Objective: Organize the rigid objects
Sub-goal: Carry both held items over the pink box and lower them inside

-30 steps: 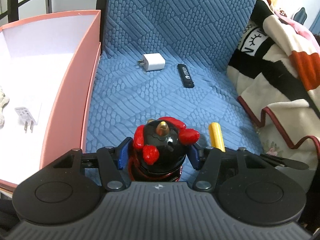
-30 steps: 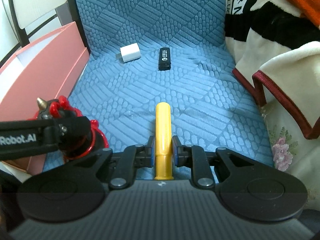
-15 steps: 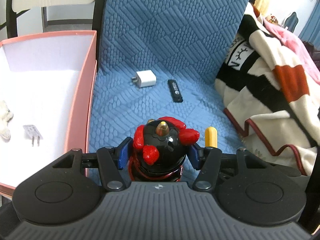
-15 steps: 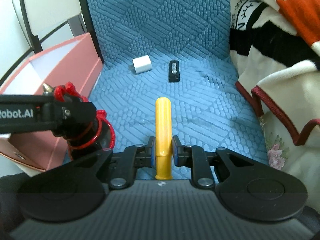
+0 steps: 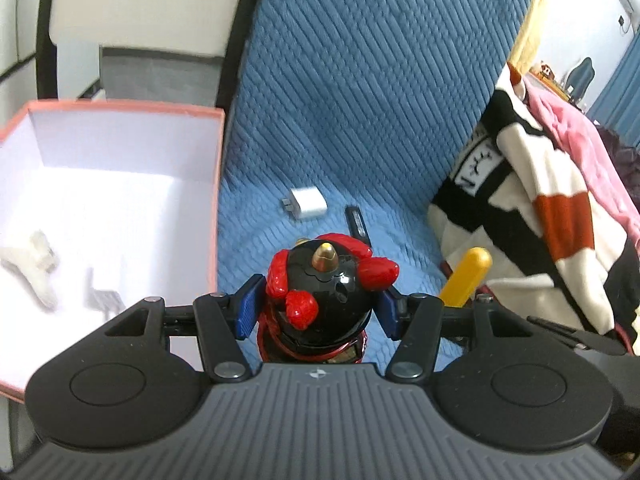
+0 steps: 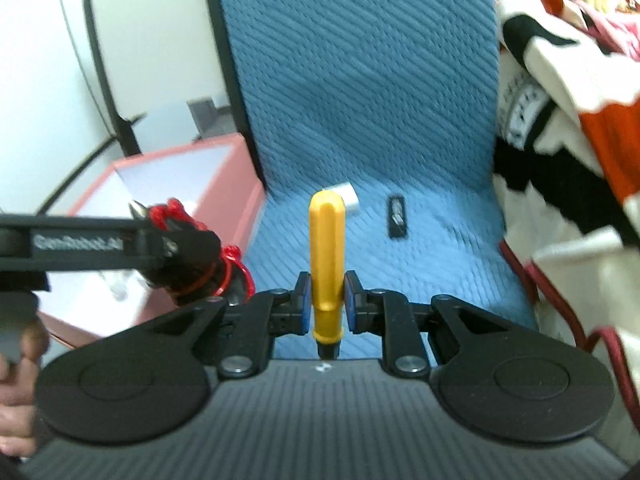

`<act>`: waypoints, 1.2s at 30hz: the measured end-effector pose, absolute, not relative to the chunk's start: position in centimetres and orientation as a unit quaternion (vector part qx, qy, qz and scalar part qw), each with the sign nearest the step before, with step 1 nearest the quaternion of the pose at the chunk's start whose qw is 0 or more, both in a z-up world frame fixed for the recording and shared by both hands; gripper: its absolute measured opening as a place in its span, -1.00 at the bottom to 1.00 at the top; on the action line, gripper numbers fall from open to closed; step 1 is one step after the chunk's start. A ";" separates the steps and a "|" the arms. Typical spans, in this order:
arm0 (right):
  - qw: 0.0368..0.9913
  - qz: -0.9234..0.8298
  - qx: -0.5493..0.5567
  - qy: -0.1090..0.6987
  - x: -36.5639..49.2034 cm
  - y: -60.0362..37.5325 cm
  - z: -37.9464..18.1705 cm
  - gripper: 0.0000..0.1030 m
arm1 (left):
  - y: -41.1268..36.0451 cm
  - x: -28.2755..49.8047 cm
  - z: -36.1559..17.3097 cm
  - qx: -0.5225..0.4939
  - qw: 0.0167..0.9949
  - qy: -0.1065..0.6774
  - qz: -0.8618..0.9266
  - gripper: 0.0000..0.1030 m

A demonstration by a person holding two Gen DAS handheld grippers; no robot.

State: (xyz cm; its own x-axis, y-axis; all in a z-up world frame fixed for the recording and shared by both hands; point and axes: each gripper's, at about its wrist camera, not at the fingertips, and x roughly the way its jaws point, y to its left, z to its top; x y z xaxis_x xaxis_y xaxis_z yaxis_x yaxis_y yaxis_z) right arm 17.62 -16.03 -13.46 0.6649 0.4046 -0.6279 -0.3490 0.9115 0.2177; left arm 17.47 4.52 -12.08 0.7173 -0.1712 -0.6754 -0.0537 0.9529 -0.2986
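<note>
Blue quilted seat (image 5: 280,216) now sits lower in both views than a second ago, both tools lifted. Left tool (image 5: 316,308) clamps the red-black figurine (image 5: 324,296) between its pads; right tool (image 6: 325,300) clamps the yellow handle (image 6: 326,256), pink box (image 5: 216,184) left of both

A blue quilted seat cover (image 5: 360,112) drapes the chair's back and seat. A striped black, cream and orange blanket (image 5: 540,208) is heaped at its right. Behind stand white wall panels (image 5: 132,4) with black framing; blue curtains (image 5: 624,92) hang far right.
</note>
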 end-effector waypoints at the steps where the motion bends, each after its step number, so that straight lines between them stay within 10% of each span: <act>1: 0.913 0.210 0.039 0.348 17.6 -15.7 -12.8 -0.61 | 4.9 17.5 -11.6 -0.149 0.916 0.372 -0.031 0.23; 20: 0.913 0.296 0.034 0.280 17.9 -5.9 -3.0 -0.61 | 16.5 15.6 -4.6 -0.156 0.932 0.325 0.033 0.23; 36: 0.874 0.325 -0.012 0.362 18.2 3.2 -5.3 -0.61 | 24.8 12.8 -10.5 -0.177 0.906 0.375 0.087 0.23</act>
State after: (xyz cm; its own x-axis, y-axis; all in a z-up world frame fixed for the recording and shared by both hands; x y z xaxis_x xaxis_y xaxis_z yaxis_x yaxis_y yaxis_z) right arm 18.23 3.24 -5.30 0.5263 0.5594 -0.6404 -0.5771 0.7881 0.2141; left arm 12.82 24.84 -10.52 0.7038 0.0241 -0.7100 -0.2901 0.9220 -0.2564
